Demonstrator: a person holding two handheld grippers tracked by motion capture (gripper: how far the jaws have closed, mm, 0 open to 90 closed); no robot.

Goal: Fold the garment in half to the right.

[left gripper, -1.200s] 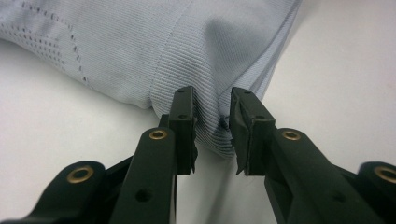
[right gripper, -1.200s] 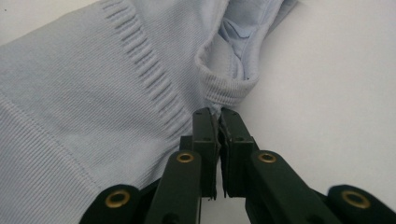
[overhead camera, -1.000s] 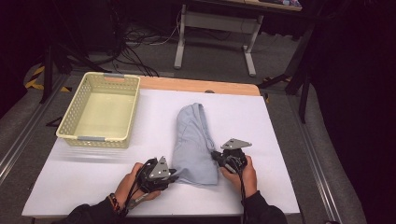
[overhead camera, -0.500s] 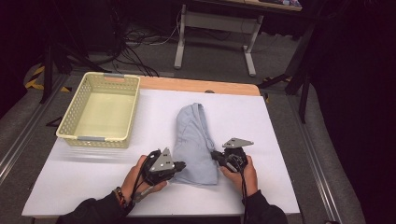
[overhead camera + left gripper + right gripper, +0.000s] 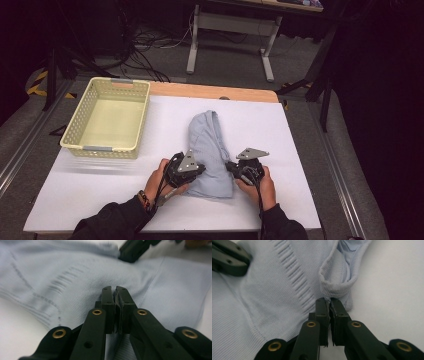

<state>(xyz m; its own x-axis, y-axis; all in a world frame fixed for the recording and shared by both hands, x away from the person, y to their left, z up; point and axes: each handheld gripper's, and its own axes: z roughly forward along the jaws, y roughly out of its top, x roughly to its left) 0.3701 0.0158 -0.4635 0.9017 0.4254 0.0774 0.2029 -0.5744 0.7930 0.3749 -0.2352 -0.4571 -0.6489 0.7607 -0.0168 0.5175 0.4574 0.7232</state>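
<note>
A light blue knitted garment (image 5: 210, 142) lies folded in a long shape on the white table (image 5: 300, 150), its near end between my two grippers. My left gripper (image 5: 199, 170) is at that end's left edge; in the left gripper view its jaws (image 5: 115, 293) are shut with blue fabric (image 5: 75, 277) pinched between them. My right gripper (image 5: 230, 166) is at the right edge, its jaws (image 5: 329, 303) shut on the cloth just below a ribbed cuff (image 5: 337, 280). The right gripper's tips (image 5: 135, 250) show across the cloth, as do the left gripper's (image 5: 227, 257).
A pale yellow perforated basket (image 5: 97, 148) stands empty at the table's back left. A wooden strip (image 5: 215, 91) runs along the far edge. Beyond it are a desk frame (image 5: 192, 45) and cables on the floor. Bare white surface lies right of the garment.
My left gripper has moved right and forward onto the garment's near left edge and closed on it. The right gripper has stayed in place on the right edge.
</note>
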